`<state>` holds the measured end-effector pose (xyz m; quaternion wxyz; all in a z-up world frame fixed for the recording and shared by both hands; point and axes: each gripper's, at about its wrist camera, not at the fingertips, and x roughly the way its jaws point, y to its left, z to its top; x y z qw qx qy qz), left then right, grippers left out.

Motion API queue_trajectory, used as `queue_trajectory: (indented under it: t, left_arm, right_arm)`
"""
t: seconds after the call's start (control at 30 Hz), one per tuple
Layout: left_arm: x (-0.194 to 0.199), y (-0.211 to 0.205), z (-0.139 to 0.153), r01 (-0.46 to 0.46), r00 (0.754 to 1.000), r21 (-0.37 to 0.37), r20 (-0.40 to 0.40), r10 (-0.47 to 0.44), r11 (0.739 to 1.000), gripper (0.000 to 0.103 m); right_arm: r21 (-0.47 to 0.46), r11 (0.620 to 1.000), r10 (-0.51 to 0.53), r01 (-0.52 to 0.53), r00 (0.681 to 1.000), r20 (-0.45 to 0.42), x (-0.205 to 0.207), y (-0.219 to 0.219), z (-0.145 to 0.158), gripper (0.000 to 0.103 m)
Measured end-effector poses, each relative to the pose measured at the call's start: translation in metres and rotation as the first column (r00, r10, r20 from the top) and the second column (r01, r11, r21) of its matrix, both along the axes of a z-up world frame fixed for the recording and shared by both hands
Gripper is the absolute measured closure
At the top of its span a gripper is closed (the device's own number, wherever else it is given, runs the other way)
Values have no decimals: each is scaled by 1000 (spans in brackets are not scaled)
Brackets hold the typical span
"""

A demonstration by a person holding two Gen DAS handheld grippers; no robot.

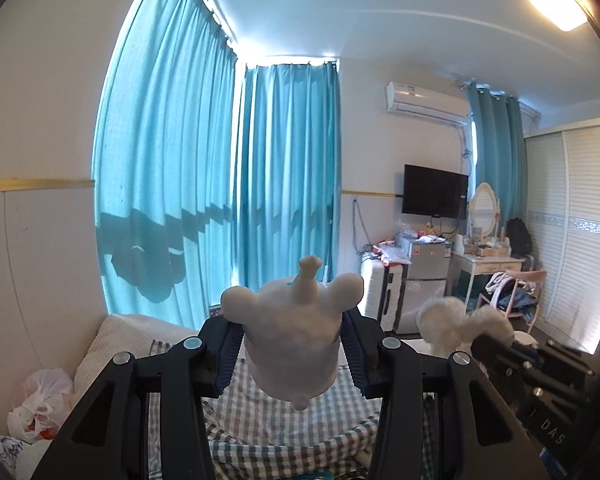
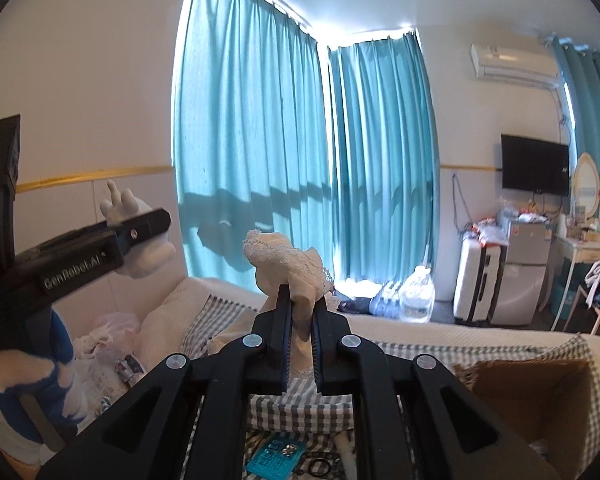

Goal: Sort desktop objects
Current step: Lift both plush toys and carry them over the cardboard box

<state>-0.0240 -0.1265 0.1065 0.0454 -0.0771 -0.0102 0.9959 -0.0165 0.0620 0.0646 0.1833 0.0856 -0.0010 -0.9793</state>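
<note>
My left gripper (image 1: 292,332) is shut on a white rounded toy (image 1: 296,320) with two ball-shaped ears and a thin knob on top, held up in the air in front of the teal curtain. In the right wrist view that left gripper (image 2: 148,232) shows at the left, in a hand wearing a blue-and-white glove (image 2: 32,380), with the toy (image 2: 148,256) sticking out past its finger. My right gripper (image 2: 302,300) is shut on a cream, lace-trimmed cloth piece (image 2: 288,264). From the left wrist view the right gripper (image 1: 488,340) is blurred, and the cloth (image 1: 456,320) looks fluffy and white.
Below lies a bed with a grey checked sheet (image 1: 284,416) and a cream blanket (image 2: 168,316). An open cardboard box (image 2: 540,392) sits at the lower right, with a teal card (image 2: 272,460) and small items under my fingers. Plastic bags (image 1: 40,404) lie at the left. Curtains, a suitcase (image 2: 480,284) and a fridge stand behind.
</note>
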Motion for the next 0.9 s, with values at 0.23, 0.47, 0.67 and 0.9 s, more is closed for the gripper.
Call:
queue_trajectory:
  t: [0.23, 0.47, 0.67, 0.9]
  left_arm:
    - [33, 41, 14, 64, 997, -13, -47, -64, 998, 56]
    - [47, 83, 17, 136, 989, -29, -62, -137, 990, 57]
    - [47, 122, 10, 207, 976, -12, -65, -207, 978, 56]
    - [32, 172, -9, 272, 962, -9, -20, -272, 962, 57]
  right_arm:
    - [-3, 999, -34, 34, 995, -89, 46, 34, 25, 95]
    - [-30, 994, -110, 107, 988, -109, 70, 81, 24, 95]
    - [-4, 983, -183, 184, 978, -103, 83, 122, 13, 95]
    - [-22, 969, -245, 244, 967, -73, 82, 172, -2, 95]
